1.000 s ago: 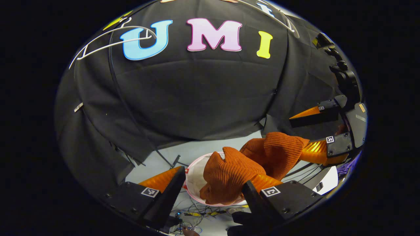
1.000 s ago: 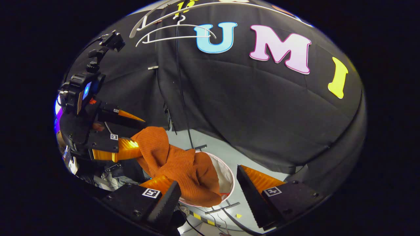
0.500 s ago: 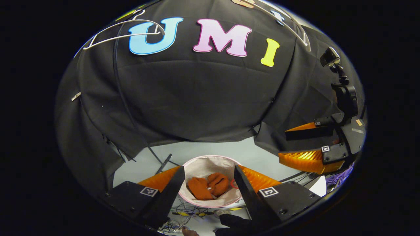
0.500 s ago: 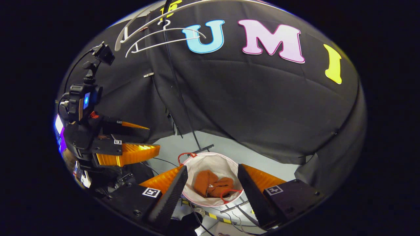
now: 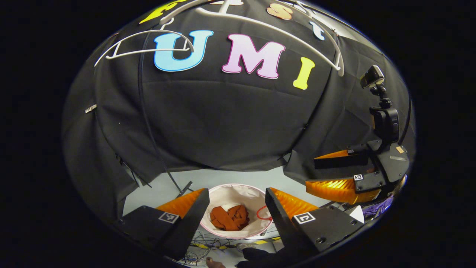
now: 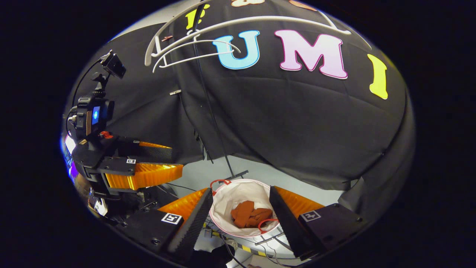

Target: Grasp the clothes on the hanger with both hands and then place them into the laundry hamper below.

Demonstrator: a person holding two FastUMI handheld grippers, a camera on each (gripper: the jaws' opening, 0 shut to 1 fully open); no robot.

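clothes (image 5: pixel 230 218) dropped into laundry hamper (image 5: pixel 230 191), both grippers released

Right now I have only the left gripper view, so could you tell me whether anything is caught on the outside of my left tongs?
Observer: No. The right gripper view sees the left tongs from the side: open, with nothing caught on them.
Operator: Thank you. Are the right tongs empty, seen along their own fingers?
Observer: Yes. The right tongs are open. The hamper shows between them, and the orange garment lies inside it, apart from them.
Operator: Does the hamper have a handle on its far side?
Observer: Yes, a red loop stands on the far rim.
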